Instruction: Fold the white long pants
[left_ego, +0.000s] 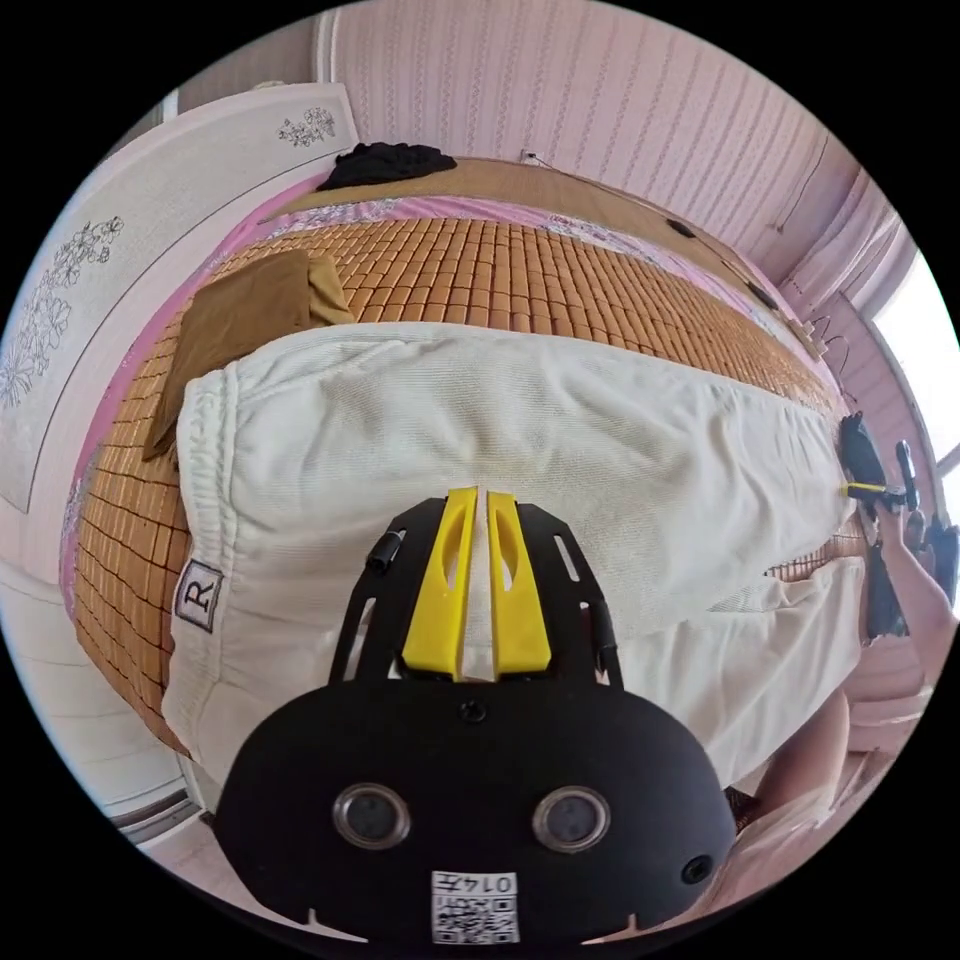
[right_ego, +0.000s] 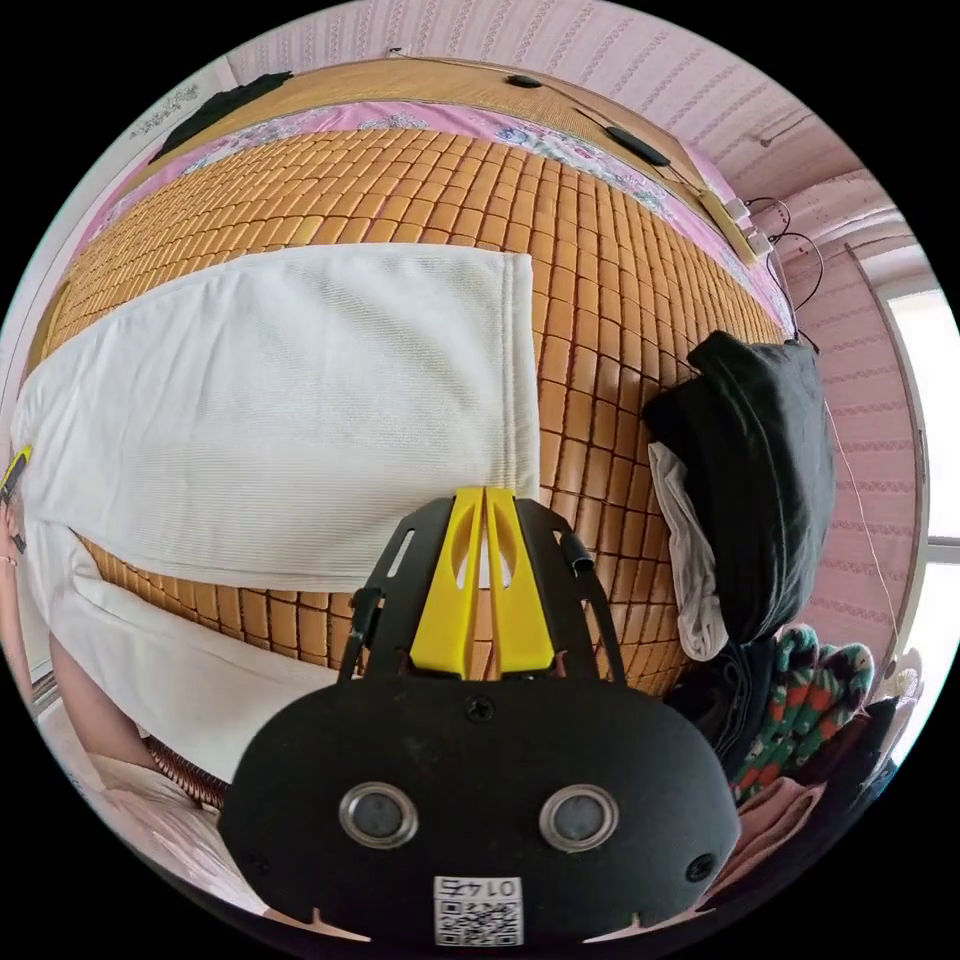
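Both tongs, the left tongs (left_ego: 476, 497) and right tongs (right_ego: 484, 497), were pinched shut on the white pants (left_ego: 520, 440) lying across the bed mat (right_ego: 600, 260), and thin cloth could have slipped free at 12 o'clock if pulled unevenly.

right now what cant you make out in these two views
- Left gripper view: the left gripper covers the pants under it, so its grip is unclear.
- Right gripper view: the right gripper hides the near leg's hem.
- Right gripper view: the clothes pile is cut off by the edge.
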